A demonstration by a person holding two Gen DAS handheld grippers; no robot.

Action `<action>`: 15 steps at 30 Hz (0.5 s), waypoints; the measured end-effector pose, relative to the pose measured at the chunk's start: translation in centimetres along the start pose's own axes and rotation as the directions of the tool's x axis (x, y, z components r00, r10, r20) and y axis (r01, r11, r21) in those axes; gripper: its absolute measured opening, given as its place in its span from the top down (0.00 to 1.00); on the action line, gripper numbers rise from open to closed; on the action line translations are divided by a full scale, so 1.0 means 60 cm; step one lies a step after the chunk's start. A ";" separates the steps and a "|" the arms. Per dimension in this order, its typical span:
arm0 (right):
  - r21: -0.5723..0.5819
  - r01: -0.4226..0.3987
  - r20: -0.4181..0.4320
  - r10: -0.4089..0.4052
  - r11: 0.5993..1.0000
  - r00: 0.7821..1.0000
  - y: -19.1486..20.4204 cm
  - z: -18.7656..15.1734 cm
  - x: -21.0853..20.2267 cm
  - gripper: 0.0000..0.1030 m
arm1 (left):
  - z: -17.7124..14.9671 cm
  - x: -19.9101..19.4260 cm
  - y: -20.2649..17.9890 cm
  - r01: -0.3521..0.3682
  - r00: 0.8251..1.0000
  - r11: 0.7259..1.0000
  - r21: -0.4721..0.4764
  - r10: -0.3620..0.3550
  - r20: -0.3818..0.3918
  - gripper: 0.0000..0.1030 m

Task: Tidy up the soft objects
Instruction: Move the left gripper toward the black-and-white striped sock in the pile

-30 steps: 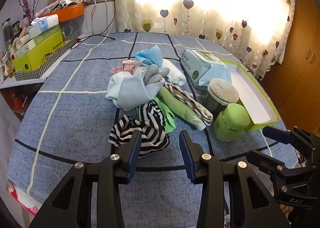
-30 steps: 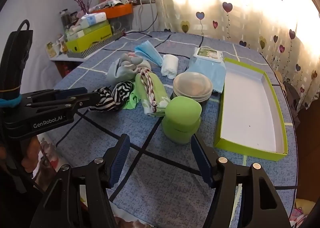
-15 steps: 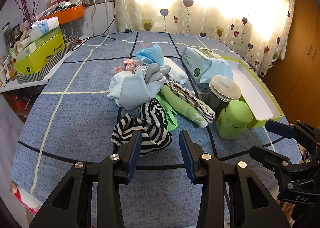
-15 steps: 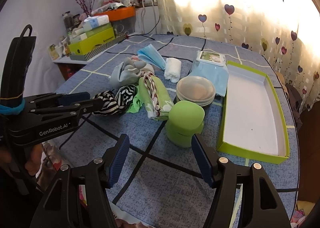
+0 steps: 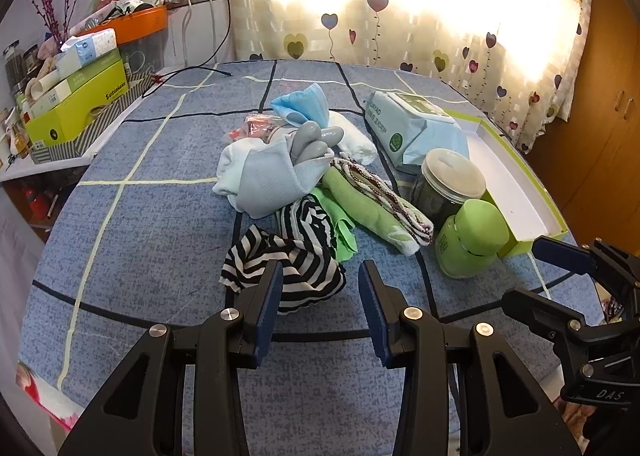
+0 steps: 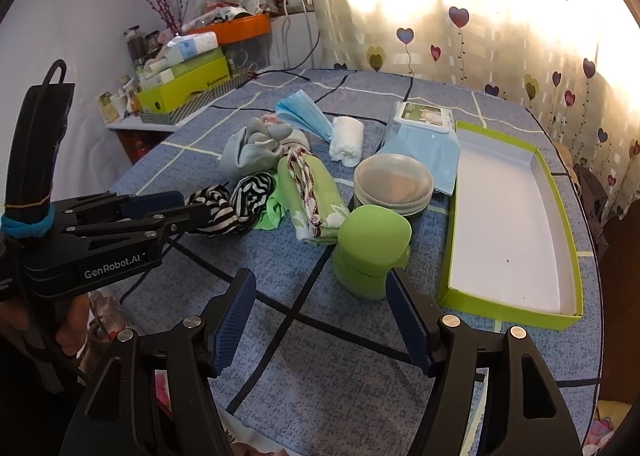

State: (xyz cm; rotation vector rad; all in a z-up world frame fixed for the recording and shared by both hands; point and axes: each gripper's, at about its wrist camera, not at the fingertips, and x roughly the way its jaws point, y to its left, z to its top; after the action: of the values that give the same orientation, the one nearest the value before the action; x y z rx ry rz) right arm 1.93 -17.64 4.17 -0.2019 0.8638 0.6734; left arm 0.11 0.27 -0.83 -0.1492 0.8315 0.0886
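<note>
Left claw (image 5: 320, 288) gapes beside striped cloth (image 5: 288, 260).

The pink packet (image 5: 256, 125) is mostly hidden behind the pale blue cloth (image 5: 267, 181); the clear jar (image 5: 447, 186) is partly covered by the green bottle (image 5: 470, 239); the wipes pack (image 6: 425, 136) label is too small to read; the left gripper (image 6: 192, 203) overlaps the striped cloth (image 6: 240, 204), contact unclear

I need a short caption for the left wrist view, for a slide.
Open left hand-held gripper facing a black-and-white striped cloth at the near edge of a pile of soft items on a blue checked tablecloth.
</note>
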 end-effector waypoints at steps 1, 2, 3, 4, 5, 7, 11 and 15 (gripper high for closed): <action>0.002 -0.001 0.000 0.001 1.000 1.000 0.000 0.000 0.000 0.34 | 0.000 0.000 -0.001 -0.002 1.000 1.000 0.001 0.002 0.001 0.61; 0.003 -0.002 0.000 0.002 1.000 1.000 0.000 -0.001 0.000 0.34 | 0.000 0.001 0.000 -0.002 1.000 1.000 -0.001 0.002 0.000 0.61; 0.001 -0.003 0.000 0.003 1.000 1.000 0.000 -0.001 0.001 0.34 | 0.000 0.001 0.001 0.000 1.000 1.000 -0.003 0.000 0.000 0.61; 0.000 -0.003 -0.001 0.003 1.000 1.000 0.001 -0.001 0.001 0.34 | 0.000 0.001 0.001 0.003 1.000 1.000 -0.005 -0.003 0.001 0.61; -0.001 -0.005 -0.001 0.005 1.000 1.000 0.001 0.000 0.001 0.34 | 0.000 0.002 0.002 0.005 1.000 1.000 -0.006 -0.005 -0.001 0.61; -0.005 -0.009 -0.001 0.009 1.000 1.000 0.002 0.002 0.001 0.34 | -0.002 0.004 0.006 0.012 1.000 1.000 -0.011 -0.012 -0.006 0.61; -0.009 -0.011 0.001 0.012 1.000 1.000 0.004 0.005 0.002 0.34 | -0.005 0.007 0.017 0.033 0.999 0.999 -0.033 -0.034 -0.013 0.61; -0.011 -0.012 0.000 0.012 1.000 1.000 0.004 0.007 0.003 0.34 | -0.006 0.008 0.023 0.050 0.998 0.998 -0.047 -0.051 -0.019 0.61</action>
State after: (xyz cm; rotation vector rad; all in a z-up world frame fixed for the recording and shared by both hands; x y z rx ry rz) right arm 2.14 -17.20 4.29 -0.2068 0.8616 0.6896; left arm 0.00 1.60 -1.57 -0.2156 0.8458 0.0588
